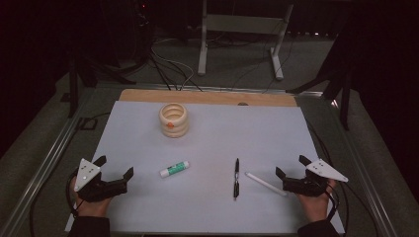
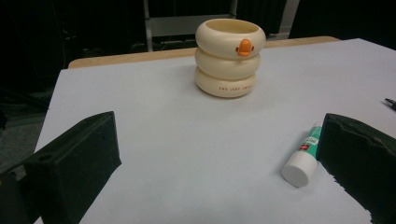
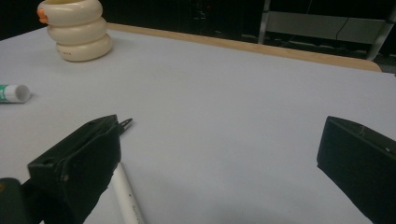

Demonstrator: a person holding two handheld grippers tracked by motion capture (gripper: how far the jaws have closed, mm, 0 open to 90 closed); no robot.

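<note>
Your left claw [image 1: 117,168] and right claw [image 1: 290,166] rest on the desk [image 1: 207,217] with jaws spread wide, holding nothing. The white pen [image 1: 266,183] lies just beside the right claw, likely light, rigid and slippery; grip it mid-barrel. Beyond lie the black pen [image 1: 236,178], glue stick [image 1: 174,169] and ringed holder [image 1: 173,120].

High view overhead, facing forward-down; gripper views low, near table; all share cup [image 1: 173,120].
</note>
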